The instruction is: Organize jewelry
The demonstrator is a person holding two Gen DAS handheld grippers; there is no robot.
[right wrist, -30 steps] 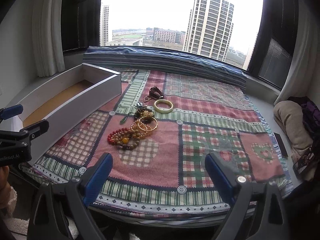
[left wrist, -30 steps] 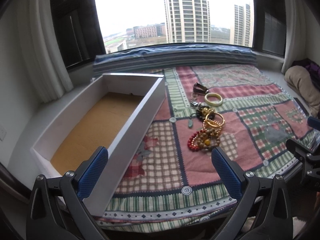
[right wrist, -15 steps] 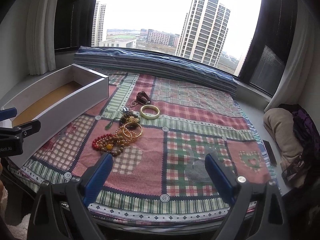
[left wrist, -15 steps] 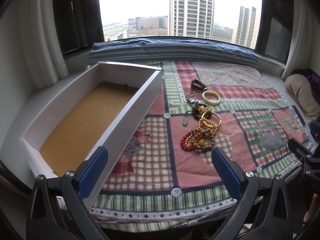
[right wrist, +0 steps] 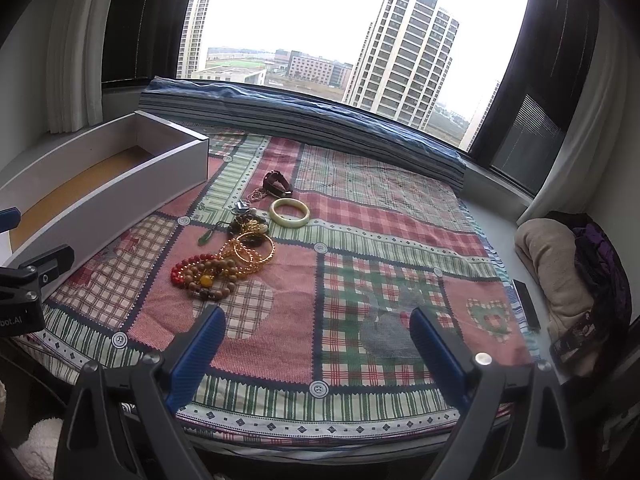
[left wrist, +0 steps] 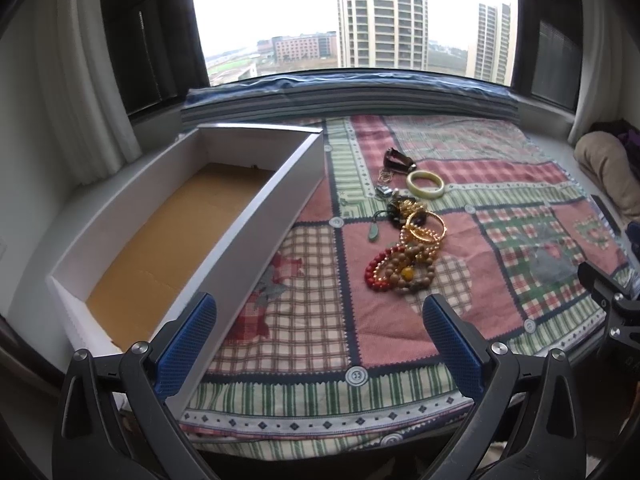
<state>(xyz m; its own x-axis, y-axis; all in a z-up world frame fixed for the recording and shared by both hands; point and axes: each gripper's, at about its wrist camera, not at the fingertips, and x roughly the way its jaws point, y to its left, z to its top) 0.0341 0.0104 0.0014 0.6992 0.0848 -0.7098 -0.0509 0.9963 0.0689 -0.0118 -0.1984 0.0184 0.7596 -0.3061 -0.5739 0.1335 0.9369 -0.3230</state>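
Observation:
A pile of jewelry (left wrist: 408,252) lies on a patchwork cloth (left wrist: 520,184): red and wooden bead bracelets, gold bangles (left wrist: 426,229), a pale jade bangle (left wrist: 425,184), a green pendant (left wrist: 373,233), a dark clasp piece (left wrist: 396,159). The pile also shows in the right wrist view (right wrist: 224,260). A long white box (left wrist: 256,208) with a brown floor, empty, stands left of it. My left gripper (left wrist: 320,340) is open and empty, near the cloth's front edge. My right gripper (right wrist: 316,344) is open and empty, in front of the pile and to its right.
A folded blue striped blanket (right wrist: 320,120) lies along the window sill behind the cloth. A beige bundle and purple fabric (right wrist: 560,264) sit at the right. A dark flat object (right wrist: 526,304) lies by the cloth's right edge. White curtains hang at both sides.
Both grippers have risen and tilted slightly; the views show more of the cloth's front edge. The jewelry and box have not moved. Both grippers stay open.

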